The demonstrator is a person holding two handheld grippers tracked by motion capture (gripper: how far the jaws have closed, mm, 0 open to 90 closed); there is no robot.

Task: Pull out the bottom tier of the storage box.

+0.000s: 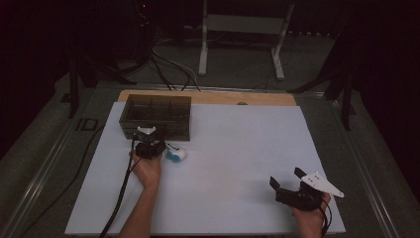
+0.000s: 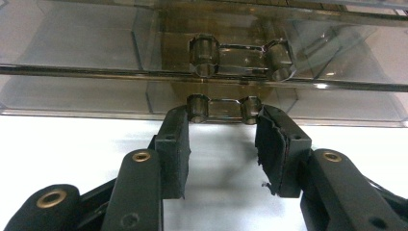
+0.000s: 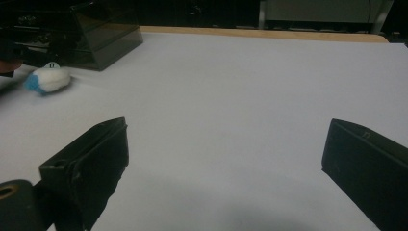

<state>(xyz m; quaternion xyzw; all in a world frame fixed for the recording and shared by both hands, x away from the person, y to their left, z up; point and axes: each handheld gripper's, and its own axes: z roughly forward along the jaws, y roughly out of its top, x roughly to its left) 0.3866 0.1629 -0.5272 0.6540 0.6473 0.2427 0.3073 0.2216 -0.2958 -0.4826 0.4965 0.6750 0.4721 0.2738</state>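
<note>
up close, left tongs [image 2: 222,139] gape, empty, at the smoky compartment box [image 1: 156,115] (contents unclear); right tongs [image 3: 223,168] wide open.

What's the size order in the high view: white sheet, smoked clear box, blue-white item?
1. white sheet, by far the largest
2. smoked clear box
3. blue-white item, the smallest, beside the left claw

My table [image 1: 257,98] is wood under a white sheet [image 1: 237,168]. On it — a smoky clear box [image 1: 156,116] and a blue-white bundle [image 1: 175,154].
</note>
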